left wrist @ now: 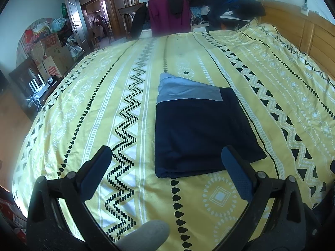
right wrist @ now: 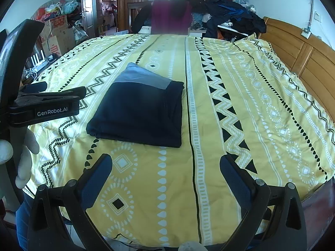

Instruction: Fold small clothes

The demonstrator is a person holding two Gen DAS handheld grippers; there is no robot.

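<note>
Both my tongs spread wide over the bed, holding nothing.

My left tongs and right tongs have matte black frames and blue dimpled pads, jaws apart above the yellow bedspread, soft cotton printed with zigzags, teardrops and diamonds. Just beyond them the folded garment lies flat on the bedspread: a smooth navy rectangle with a grey-blue band at its far end. Past the bedspread's far edge sits a rumpled pile of clothes.
</note>
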